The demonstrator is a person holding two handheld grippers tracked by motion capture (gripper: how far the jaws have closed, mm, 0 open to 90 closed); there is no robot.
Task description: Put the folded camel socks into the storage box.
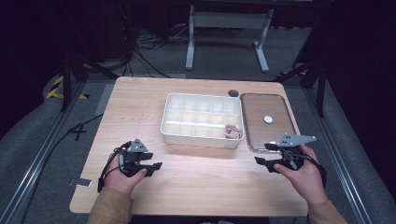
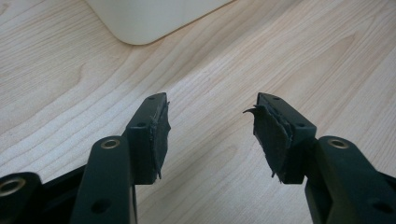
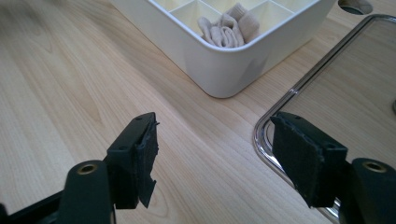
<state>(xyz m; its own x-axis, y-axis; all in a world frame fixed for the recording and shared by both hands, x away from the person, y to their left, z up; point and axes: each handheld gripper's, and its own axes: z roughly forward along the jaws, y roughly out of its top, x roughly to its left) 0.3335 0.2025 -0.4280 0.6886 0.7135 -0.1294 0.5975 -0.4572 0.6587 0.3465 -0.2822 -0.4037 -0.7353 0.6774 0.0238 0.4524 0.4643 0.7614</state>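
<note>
High view: a wooden table (image 1: 196, 182) carries a white divided box (image 1: 201, 120) at its centre, with a clear lid (image 1: 267, 120) lying flat just to its right, off the box so the compartments stay open from above. A small white disc (image 1: 268, 119), likely its knob, sits on the lid. Of the compartments, the near right corner one holds a beige folded cloth (image 1: 232, 132), probably a pair of socks, tucked fully inside; the others in sight look bare.

Both hands rest low at the near edge, apart from the box. The right gripper (image 3: 224, 158) hovers by the lid's near left corner, jaws spread wide with nothing between them, only bare wood and the lid's rim beyond, and no pad touching either. By the look of it, the cloth is already stowed and the lid is next. The left gripper (image 2: 210, 135) sits near the box's left corner, jaws likewise wide and holding nothing.
</note>
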